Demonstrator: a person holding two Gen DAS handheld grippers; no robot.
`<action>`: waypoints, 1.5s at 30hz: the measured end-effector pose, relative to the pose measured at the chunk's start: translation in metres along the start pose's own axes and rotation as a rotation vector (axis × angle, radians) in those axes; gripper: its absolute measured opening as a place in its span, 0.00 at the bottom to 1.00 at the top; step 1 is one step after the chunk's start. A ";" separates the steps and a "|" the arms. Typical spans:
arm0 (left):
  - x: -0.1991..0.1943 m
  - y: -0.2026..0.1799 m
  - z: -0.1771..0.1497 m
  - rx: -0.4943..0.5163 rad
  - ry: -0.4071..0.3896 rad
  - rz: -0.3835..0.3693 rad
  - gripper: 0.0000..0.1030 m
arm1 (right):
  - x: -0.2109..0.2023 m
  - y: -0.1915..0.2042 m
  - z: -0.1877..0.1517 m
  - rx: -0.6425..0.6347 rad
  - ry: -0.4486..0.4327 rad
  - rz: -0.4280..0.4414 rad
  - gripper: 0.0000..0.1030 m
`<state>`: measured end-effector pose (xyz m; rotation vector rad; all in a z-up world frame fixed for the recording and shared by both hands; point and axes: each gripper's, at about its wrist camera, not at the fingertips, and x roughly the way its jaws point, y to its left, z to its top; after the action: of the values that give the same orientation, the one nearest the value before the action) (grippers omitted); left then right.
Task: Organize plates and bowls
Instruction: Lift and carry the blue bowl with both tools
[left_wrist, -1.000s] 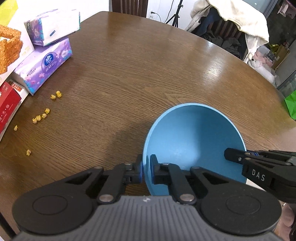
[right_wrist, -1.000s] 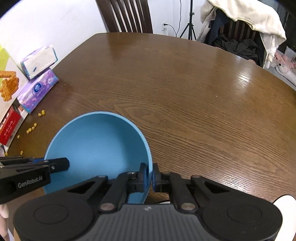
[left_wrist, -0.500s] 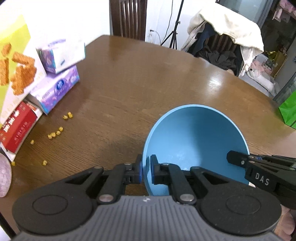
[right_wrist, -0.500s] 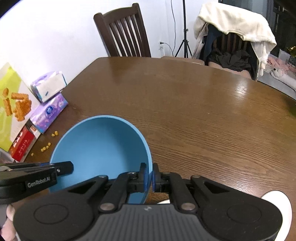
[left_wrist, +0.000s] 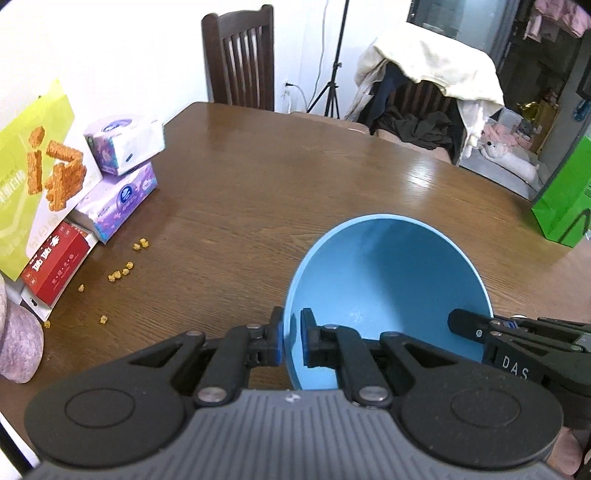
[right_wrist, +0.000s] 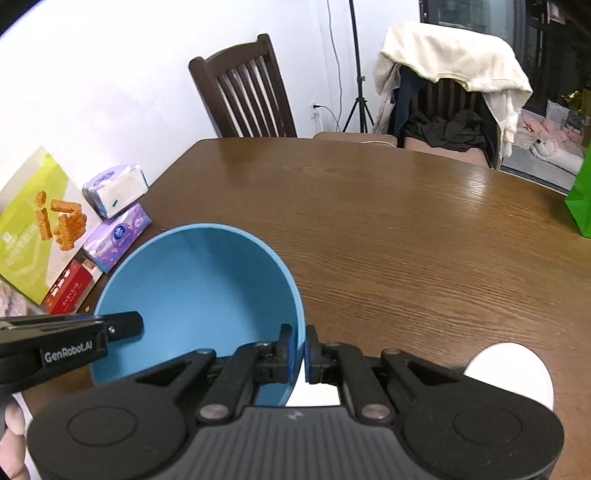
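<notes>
A blue bowl (left_wrist: 388, 291) is held in the air above the brown table (left_wrist: 277, 192) by both grippers. My left gripper (left_wrist: 291, 339) is shut on the bowl's left rim. My right gripper (right_wrist: 298, 350) is shut on the bowl's (right_wrist: 195, 291) right rim. Each gripper shows in the other's view, the right one at the bowl's far side (left_wrist: 517, 343), the left one at the bowl's left side (right_wrist: 70, 343). A white plate (right_wrist: 513, 373) lies on the table (right_wrist: 406, 229) below my right gripper, partly hidden by it.
Tissue packs (left_wrist: 122, 184), a green snack box (left_wrist: 33, 177) and a red box (left_wrist: 55, 266) stand at the table's left edge, with yellow crumbs (left_wrist: 122, 271) beside them. A green bag (left_wrist: 565, 195) stands at the right. A wooden chair (right_wrist: 247, 88) and a cloth-draped chair (right_wrist: 450, 81) are behind.
Both grippers have lifted the blue bowl up and back from the table. The views now take in more of the room and the table's left clutter.
</notes>
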<state>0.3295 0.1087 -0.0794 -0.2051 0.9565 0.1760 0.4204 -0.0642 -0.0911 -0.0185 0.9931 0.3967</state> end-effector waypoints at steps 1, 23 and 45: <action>-0.003 -0.005 -0.002 0.007 -0.003 -0.002 0.09 | -0.005 -0.003 -0.003 0.004 -0.005 -0.001 0.06; -0.052 -0.130 -0.070 0.232 0.001 -0.110 0.09 | -0.110 -0.098 -0.093 0.176 -0.071 -0.127 0.06; -0.055 -0.222 -0.168 0.424 0.107 -0.193 0.09 | -0.167 -0.180 -0.216 0.370 -0.048 -0.237 0.06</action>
<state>0.2189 -0.1512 -0.1065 0.0852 1.0516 -0.2170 0.2255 -0.3264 -0.1031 0.2046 0.9919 -0.0065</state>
